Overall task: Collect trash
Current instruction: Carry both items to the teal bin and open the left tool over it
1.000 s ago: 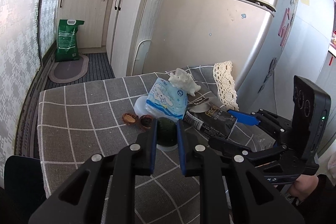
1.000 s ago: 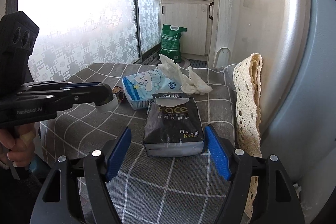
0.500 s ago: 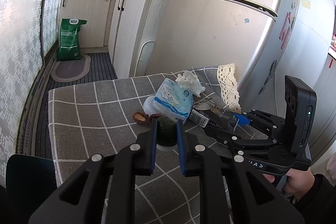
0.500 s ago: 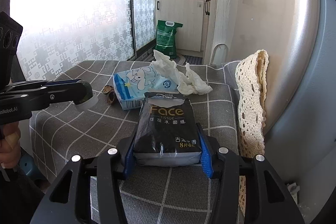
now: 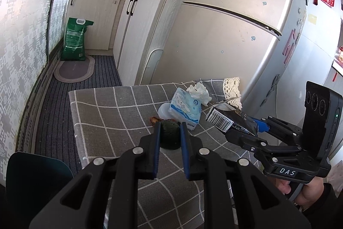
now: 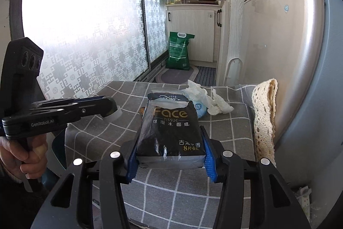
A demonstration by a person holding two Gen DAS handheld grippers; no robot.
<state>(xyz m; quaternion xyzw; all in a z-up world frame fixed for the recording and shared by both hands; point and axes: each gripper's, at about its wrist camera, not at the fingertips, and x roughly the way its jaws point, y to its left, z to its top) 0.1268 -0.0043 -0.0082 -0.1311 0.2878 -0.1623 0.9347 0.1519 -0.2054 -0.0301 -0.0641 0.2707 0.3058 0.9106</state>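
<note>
Slippage is the main risk. The right claw (image 6: 170,156) has just been closing and now pinches the black tissue pack (image 6: 170,130) by its lower end, between the blue pads, with the pack lifted off the grey checked counter (image 6: 188,190). The pack is soft, glossy film, torn open at the top, so it could sag, slide out of the pads or spill its contents if the hand tilts or swings.

The left claw (image 5: 170,134) is nearly shut on a small dark green lump (image 5: 170,137); what it is I cannot tell, and it seems to sit on a pale lid or cup. Such a shallow pinch could let it roll free.

Both claws work close together, so a careless swing could knock the blue tissue packet (image 5: 186,107), the crumpled white tissue (image 5: 198,90) or the brown scraps (image 5: 154,120) off the counter's edge.
</note>
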